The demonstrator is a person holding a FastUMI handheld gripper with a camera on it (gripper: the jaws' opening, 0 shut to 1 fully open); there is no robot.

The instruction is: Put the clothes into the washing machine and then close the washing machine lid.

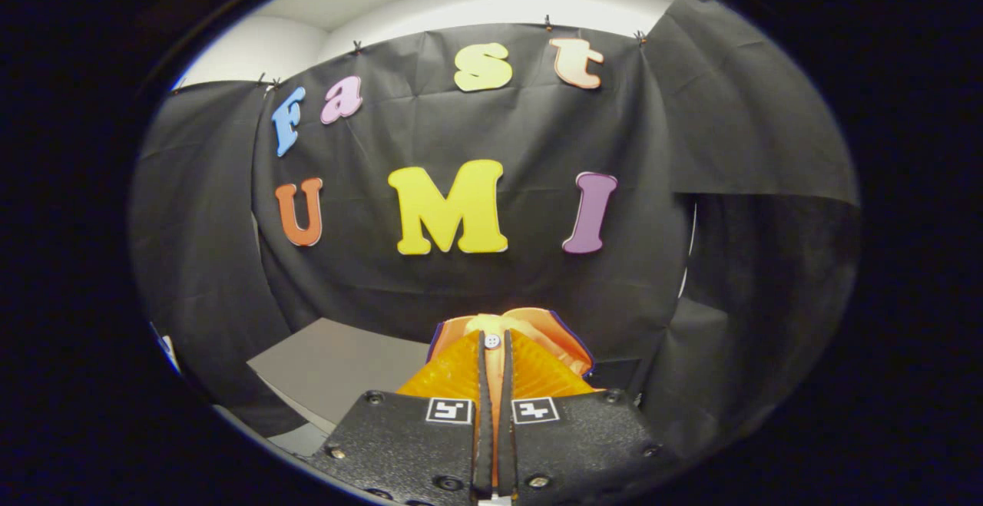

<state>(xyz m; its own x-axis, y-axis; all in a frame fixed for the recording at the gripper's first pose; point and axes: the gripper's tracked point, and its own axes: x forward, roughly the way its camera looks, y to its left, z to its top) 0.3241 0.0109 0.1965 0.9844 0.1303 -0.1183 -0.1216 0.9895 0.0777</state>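
Tool [494,352] nearly closed, apparently pinching orange garment [537,337].

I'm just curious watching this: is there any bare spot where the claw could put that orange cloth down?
One bare patch: the grey surface to the left of the claw, bordered by the black cloth wall. The claw itself is crowded, shut on the orange garment. To its right hangs dark cloth.

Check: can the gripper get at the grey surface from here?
Probably not yet. The gripper is shut on an orange garment and held up facing the booth wall; the grey surface lies below, off to the side.
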